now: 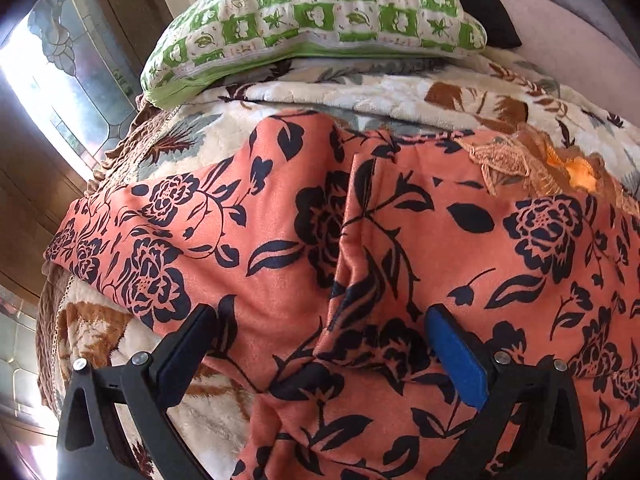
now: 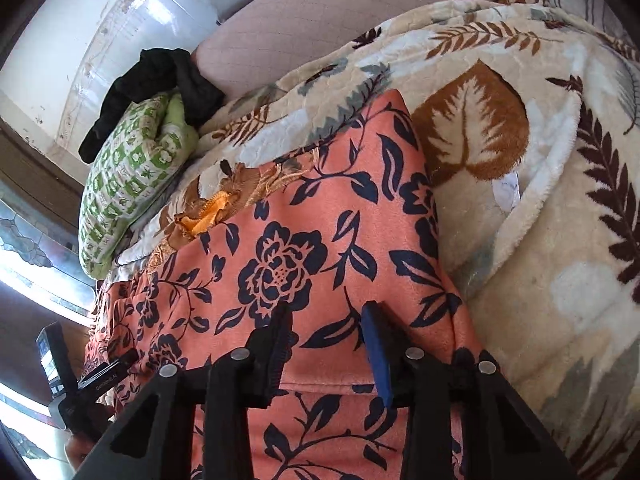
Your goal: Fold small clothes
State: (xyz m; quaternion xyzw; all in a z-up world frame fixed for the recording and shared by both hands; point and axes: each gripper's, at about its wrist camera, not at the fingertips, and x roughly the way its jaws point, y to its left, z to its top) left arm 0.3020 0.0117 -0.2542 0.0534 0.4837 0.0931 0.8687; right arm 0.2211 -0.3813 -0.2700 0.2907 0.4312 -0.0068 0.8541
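The left gripper (image 1: 320, 332) hangs with its jaws spread wide over a coral floral garment (image 1: 304, 248), gripping nothing. The right gripper (image 2: 326, 332) stands with its jaws narrowed over the same cloth's folded edge; whether its pads pinch the fabric cannot be told. The garment lies spread on a leaf-patterned blanket (image 2: 500, 128) covering the bed, with an orange lace piece (image 2: 208, 210) at its far edge. A green checked pillow (image 1: 312, 12) rests beyond, near the bed's far edge.
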